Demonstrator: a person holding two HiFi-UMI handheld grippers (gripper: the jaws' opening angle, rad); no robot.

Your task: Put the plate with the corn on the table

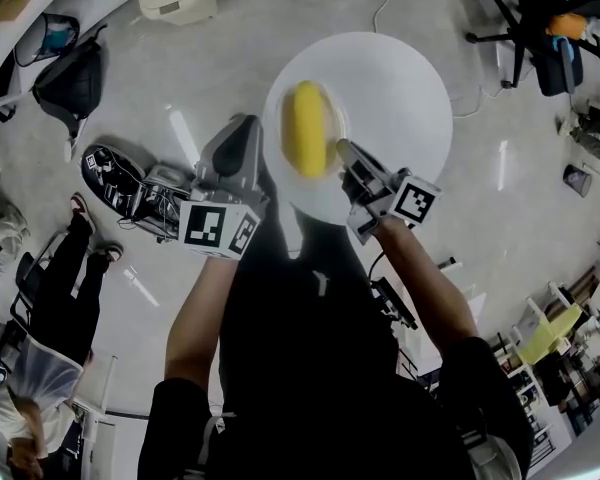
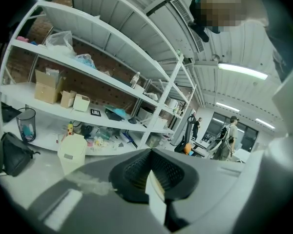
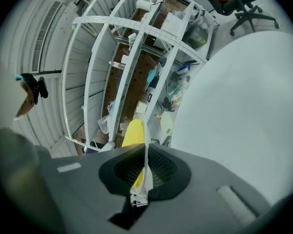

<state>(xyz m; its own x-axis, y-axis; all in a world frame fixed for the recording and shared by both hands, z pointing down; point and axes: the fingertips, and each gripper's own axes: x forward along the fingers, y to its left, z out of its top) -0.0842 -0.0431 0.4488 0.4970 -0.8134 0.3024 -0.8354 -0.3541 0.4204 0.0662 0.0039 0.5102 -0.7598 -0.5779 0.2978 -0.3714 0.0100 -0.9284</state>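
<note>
Plate with the corn is hanging in the air above the floor, and we are holding it up with both grippers. Our left gripper is clamping the rim on the plate's left side, its jaws pinching the thin white edge. Our right gripper is gripping the near rim just beside the corn, which is lying left of the plate's middle.
</note>
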